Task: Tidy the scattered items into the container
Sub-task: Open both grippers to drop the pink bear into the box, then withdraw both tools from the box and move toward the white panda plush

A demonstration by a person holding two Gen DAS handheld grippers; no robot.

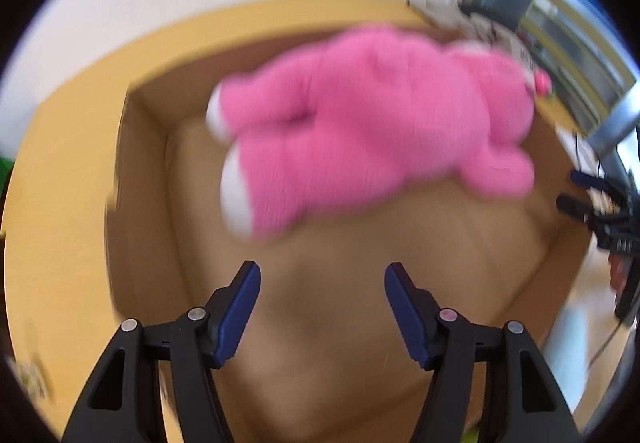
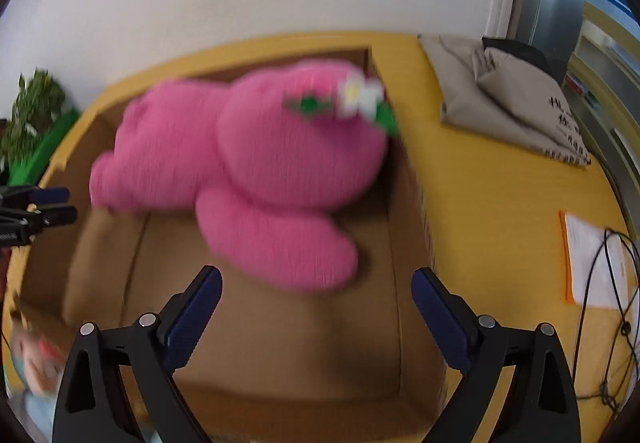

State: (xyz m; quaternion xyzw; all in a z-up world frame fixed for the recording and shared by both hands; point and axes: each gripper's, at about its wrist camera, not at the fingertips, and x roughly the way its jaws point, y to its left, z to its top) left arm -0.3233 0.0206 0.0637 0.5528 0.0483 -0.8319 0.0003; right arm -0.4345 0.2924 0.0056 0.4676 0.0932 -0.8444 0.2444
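Observation:
A pink plush toy (image 1: 360, 131) with white feet and a white flower on its head is over the far part of an open cardboard box (image 1: 144, 179), blurred by motion. It also shows in the right wrist view (image 2: 256, 167), in the box (image 2: 412, 227). My left gripper (image 1: 322, 275) is open and empty above the box's near part. My right gripper (image 2: 316, 279) is open and empty above the box, just short of the toy's arm. The other gripper (image 2: 48, 205) shows at the left edge of the right wrist view.
The box stands on a yellow table (image 2: 500, 183). A grey folded bag (image 2: 508, 99) lies at the back right. Papers and black cables (image 2: 600, 267) lie at the right. A green plant (image 2: 32, 111) stands at the left. A small toy (image 2: 36, 363) lies near left.

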